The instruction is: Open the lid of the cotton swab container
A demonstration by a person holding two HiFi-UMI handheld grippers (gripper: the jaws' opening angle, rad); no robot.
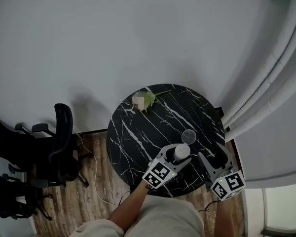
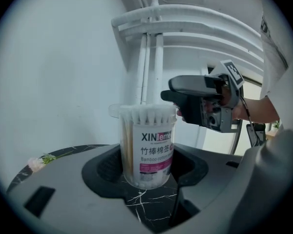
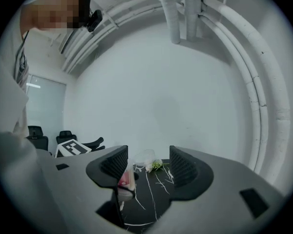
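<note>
A clear cotton swab container (image 1: 181,151) (image 2: 149,145) stands upright on the round black marble table (image 1: 138,132). My left gripper (image 1: 179,157) (image 2: 146,172) is shut on its sides. The white swab tips show bare at its top. A clear round lid (image 1: 189,136) (image 3: 144,156) lies on the table just beyond the container. My right gripper (image 1: 218,154) (image 3: 147,167) hovers open to the container's right with nothing between its jaws. In the left gripper view the right gripper (image 2: 167,90) hangs beside the container's top. Part of the container (image 3: 125,180) peeks out behind the right gripper's left jaw.
A small flower sprig (image 1: 147,100) (image 3: 157,165) lies at the table's far edge. Black office chairs (image 1: 59,137) stand on the wooden floor at the left, with a white cable (image 1: 96,181) nearby. White pipes (image 1: 266,83) run along the wall at the right.
</note>
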